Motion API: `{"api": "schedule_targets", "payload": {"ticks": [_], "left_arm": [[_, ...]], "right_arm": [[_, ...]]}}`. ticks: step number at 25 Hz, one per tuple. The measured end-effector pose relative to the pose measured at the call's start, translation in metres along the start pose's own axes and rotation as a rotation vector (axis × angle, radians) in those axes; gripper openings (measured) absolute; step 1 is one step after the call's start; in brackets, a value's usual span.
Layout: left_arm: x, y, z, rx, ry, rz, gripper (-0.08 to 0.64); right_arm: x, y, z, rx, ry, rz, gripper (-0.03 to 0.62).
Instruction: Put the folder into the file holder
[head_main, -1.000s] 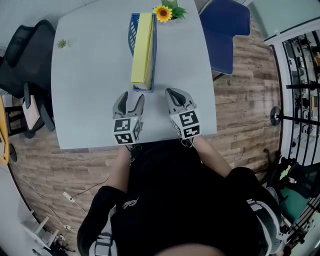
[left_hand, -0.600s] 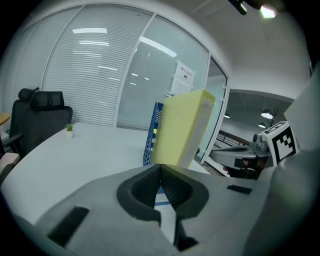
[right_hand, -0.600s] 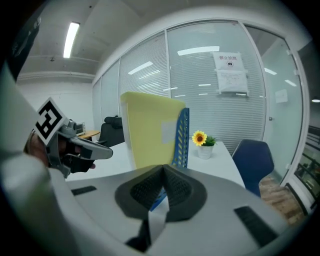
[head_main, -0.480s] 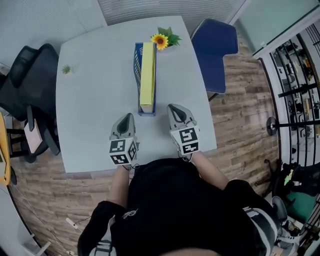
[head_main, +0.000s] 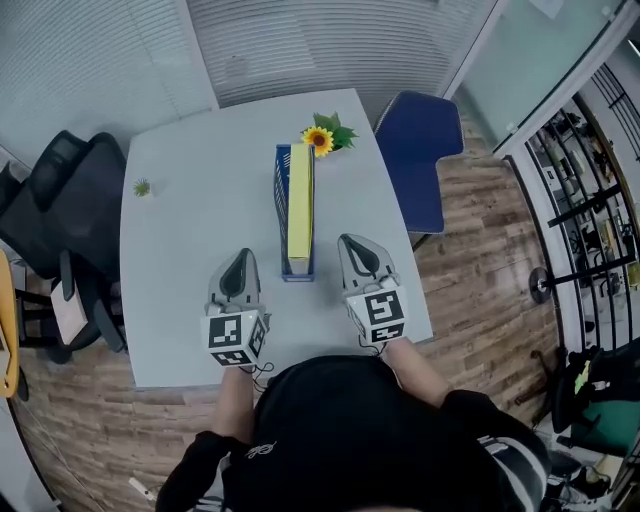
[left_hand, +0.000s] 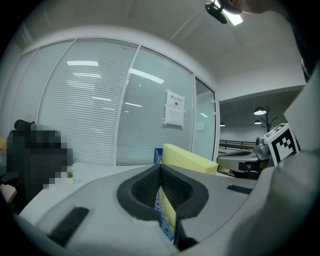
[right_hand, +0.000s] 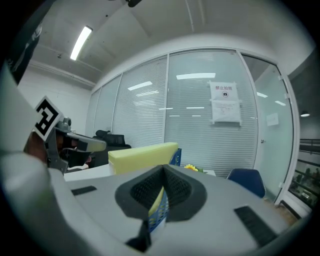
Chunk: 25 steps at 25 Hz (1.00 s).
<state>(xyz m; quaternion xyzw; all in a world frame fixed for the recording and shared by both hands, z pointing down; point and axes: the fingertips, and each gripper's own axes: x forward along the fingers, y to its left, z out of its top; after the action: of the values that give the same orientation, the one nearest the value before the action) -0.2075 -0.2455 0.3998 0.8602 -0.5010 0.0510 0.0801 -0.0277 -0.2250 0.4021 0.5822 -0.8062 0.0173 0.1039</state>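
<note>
Yellow folder (head_main: 299, 205) stands on edge inside blue file holder (head_main: 281, 190), mid-table (head_main: 190, 230). We see L gripper (head_main: 240, 257) at holder's 7 o'clock and R gripper (head_main: 351, 243) at 5 o'clock. Both tongs pressed together, empty, apart from holder. Sunflower (head_main: 320, 139) at holder's 1 o'clock, just beside far end. Small plant (head_main: 142, 187) at 9 o'clock, well apart. Blue chair (head_main: 418, 150) at 2 o'clock, off table. Black chair (head_main: 60, 200) past table's 9 o'clock edge.

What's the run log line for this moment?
folder: in file holder | left gripper: shut, empty | right gripper: shut, empty
</note>
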Motion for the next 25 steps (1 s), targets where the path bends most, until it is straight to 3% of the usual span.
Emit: {"api": "schedule_targets", "payload": {"ticks": [9,25], "left_arm": [[-0.011,-0.011,0.047,0.033,-0.100,-0.028,-0.003],[-0.011,-0.013,0.042,0.041,-0.089,-0.022,-0.003]], "right_arm": [[-0.017,-0.002,0.047,-0.008,-0.092,-0.032,0.005],[-0.028,0.002,0.053,-0.033,-0.116,-0.026,0.003]]}}
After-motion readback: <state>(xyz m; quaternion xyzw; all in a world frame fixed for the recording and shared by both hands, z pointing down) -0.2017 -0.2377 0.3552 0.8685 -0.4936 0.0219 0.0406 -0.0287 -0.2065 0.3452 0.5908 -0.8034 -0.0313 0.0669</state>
